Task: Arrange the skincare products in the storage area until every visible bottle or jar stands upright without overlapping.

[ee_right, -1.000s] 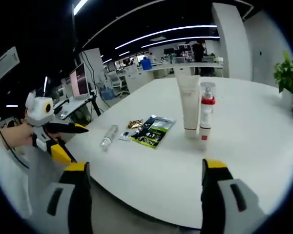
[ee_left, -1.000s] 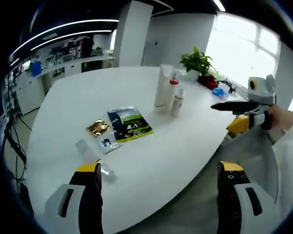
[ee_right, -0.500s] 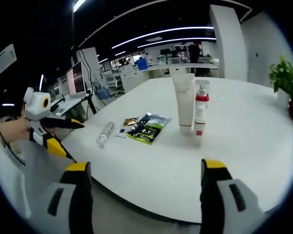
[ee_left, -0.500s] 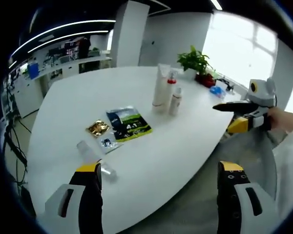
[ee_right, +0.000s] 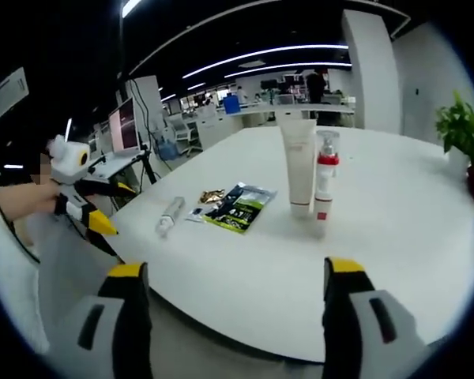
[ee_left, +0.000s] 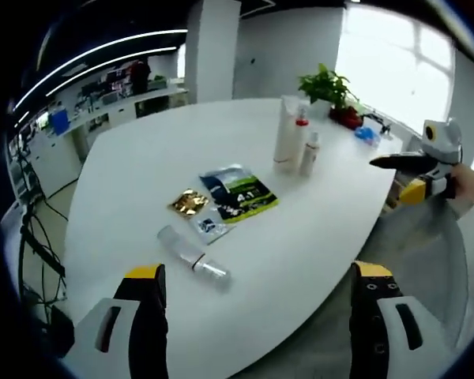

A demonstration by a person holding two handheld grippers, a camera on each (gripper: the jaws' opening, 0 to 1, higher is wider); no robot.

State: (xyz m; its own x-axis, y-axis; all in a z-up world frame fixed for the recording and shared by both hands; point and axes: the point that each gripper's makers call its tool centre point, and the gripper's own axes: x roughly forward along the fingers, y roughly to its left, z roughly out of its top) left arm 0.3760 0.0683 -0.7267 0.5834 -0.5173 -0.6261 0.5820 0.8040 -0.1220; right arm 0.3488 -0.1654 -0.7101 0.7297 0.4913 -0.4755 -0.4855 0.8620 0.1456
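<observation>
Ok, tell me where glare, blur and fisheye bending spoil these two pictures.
Left gripper view: the window behind the potted plant is blown out white, the table edge bows strongly, and the clear bottle lying flat is hard to read against the white top. Right gripper view: the ceiling is dark with bright light strips, and the left gripper looks soft at the frame edge.

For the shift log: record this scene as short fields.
surface: white table
upright: white tube, red-collared pump bottle, small bottle
lying flat: clear bottle, near the table edge
sachets: gold, green-and-dark, small one
far edge: potted plant
left gripper: open, holding nothing
right gripper: open, holding nothing
</observation>
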